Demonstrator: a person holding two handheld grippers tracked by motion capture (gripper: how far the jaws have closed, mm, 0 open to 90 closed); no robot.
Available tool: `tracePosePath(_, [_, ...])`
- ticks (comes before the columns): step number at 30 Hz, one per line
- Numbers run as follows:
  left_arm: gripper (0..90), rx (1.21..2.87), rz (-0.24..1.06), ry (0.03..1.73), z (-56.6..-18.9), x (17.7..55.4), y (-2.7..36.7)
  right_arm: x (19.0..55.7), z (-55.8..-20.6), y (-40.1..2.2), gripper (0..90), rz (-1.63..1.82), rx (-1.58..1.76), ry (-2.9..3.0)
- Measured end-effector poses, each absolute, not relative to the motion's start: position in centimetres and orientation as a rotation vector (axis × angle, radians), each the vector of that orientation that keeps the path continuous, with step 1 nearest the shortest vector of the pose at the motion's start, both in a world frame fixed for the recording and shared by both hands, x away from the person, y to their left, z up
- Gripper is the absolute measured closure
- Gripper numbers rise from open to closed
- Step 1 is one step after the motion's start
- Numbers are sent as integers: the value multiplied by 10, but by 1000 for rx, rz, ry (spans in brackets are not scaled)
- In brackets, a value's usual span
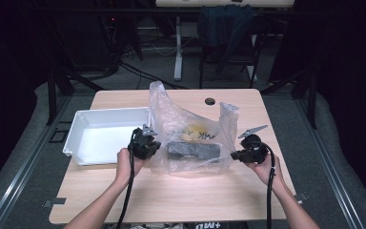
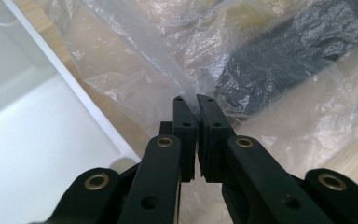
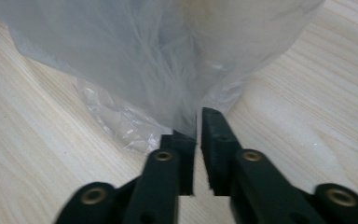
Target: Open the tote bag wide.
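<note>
Both grippers sit at the bag's two lower corners: your left gripper point(image 1: 145, 145) has its jaws pressed together on a fold of the clear plastic bag point(image 1: 190, 138), right beside the white tray point(image 1: 83, 143), and the left gripper view shows the film pinched between the pads point(image 2: 186, 126). Moving right, the bag lies on the wooden table point(image 1: 181, 195) with a dark block point(image 1: 193, 151) and something yellow point(image 1: 198, 128) inside it. At the far side, your right gripper point(image 1: 240, 155) is nearly closed on the bag's other edge; its jaws have just eased apart a little, and the right gripper view shows film point(image 3: 186, 119) bunched at the tips, though you cannot be sure how firmly it is caught. That is the risk: if you lift or pull now, the thin plastic may slip out on the right, or tear at the left pinch, and the heavy block would slide and tip the bag. What the yellow thing is, and the printed lettering on the bag, are too crumpled to read, and the bag's opening is hard to place.
</note>
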State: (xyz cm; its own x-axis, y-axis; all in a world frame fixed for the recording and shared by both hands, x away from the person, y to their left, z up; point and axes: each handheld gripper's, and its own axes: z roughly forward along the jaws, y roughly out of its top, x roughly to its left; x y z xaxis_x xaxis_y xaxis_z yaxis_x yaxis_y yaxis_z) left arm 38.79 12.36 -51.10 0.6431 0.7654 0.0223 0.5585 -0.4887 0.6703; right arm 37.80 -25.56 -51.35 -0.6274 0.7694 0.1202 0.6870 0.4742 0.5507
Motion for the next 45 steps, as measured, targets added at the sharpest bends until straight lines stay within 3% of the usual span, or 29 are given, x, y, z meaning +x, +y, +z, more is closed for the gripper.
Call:
tracePosePath(1, [876,2231,418,1020,-512,386,124,378,-513,-256,807,859,1279,2571])
tracePosePath(2, [881,2233,418,1011,-512,384,125,375,-510,-256,670,868,1282,2565])
tracePosePath(5, [887,2239,405,995,-512,376,128,369,-500,-256,503,883,1231,2509])
tracePosePath(11, [891,2245,385,991,-515,372,130,366,-474,-243,443,929,1129,2399])
tracePosePath(14, [890,2245,377,997,-516,371,131,367,-466,-232,497,949,1109,2362])
tracePosePath(17, [887,2248,357,1005,-520,370,132,368,-466,-226,672,941,1077,2370])
tracePosePath(19, [884,2249,347,1007,-521,370,132,370,-468,-226,709,961,1077,2380])
tracePosePath(20, [884,2249,331,1016,-523,369,133,372,-470,-228,800,968,1091,2400])
tracePosePath(22, [882,2252,326,1013,-524,369,133,372,-472,-232,866,1001,1113,2406])
tracePosePath(26, [881,2257,300,1024,-527,366,133,372,-474,-239,900,1048,1141,2408])
tracePosePath(45, [879,2368,230,990,-547,357,120,375,-509,-260,900,975,1262,2502])
